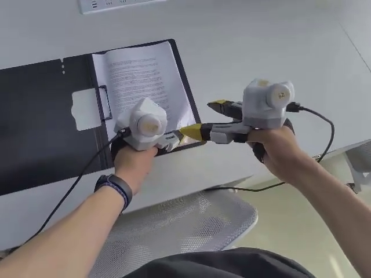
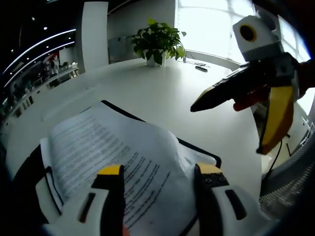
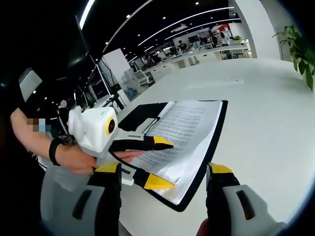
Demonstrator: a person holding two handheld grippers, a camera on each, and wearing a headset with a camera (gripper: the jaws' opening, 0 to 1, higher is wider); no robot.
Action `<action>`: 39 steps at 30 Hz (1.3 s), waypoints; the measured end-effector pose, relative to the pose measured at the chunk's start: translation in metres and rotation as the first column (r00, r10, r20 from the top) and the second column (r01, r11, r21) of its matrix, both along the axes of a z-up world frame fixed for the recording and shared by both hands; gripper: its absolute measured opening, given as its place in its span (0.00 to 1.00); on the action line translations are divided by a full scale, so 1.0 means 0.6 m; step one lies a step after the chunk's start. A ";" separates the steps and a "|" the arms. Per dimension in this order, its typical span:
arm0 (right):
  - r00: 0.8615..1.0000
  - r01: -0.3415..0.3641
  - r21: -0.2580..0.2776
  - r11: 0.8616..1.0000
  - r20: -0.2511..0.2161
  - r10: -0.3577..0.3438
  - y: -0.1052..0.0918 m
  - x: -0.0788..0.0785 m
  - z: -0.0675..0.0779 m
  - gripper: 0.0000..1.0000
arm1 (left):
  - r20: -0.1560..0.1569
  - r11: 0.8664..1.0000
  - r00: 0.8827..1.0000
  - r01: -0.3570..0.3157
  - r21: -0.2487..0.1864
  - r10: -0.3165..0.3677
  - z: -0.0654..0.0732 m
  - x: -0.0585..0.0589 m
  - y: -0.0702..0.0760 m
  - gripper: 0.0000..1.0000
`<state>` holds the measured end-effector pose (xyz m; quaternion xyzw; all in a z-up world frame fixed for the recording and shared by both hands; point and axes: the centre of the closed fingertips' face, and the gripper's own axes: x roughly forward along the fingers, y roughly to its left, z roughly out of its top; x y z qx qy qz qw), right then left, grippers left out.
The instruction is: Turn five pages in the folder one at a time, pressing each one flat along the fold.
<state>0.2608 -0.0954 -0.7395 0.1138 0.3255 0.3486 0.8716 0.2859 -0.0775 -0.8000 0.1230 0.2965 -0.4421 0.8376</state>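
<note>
A black folder (image 1: 40, 116) lies open on the white table, with a stack of printed pages (image 1: 145, 75) on its right half. My left gripper (image 1: 166, 139) is at the near edge of the pages; its own view shows it open (image 2: 160, 172), the top page (image 2: 98, 142) bulging slightly between the jaws. In the right gripper view the left gripper (image 3: 160, 162) has one jaw over the page (image 3: 189, 125) and one by the folder's near edge (image 3: 211, 147). My right gripper (image 1: 204, 119) hovers open just right of the folder's near corner, holding nothing (image 3: 163, 172).
A white pocket (image 1: 86, 109) and a metal clip (image 1: 104, 101) sit on the folder's inside. A power strip (image 1: 110, 4) lies at the table's far edge. A mesh chair (image 1: 191, 226) is below the near edge. A potted plant (image 2: 157, 42) stands far across the table.
</note>
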 end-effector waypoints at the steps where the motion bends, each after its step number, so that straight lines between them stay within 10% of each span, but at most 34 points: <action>1: 1.000 0.008 0.014 1.000 -0.006 -0.008 0.001 0.004 -0.002 0.67 | 0.000 1.000 1.000 0.000 0.000 0.000 0.000 0.000 0.000 0.57; 39: 0.980 0.171 0.230 0.958 -0.143 -0.141 0.022 0.062 -0.049 0.17 | -0.003 1.000 1.000 0.004 -0.004 -0.004 -0.008 0.005 0.000 0.57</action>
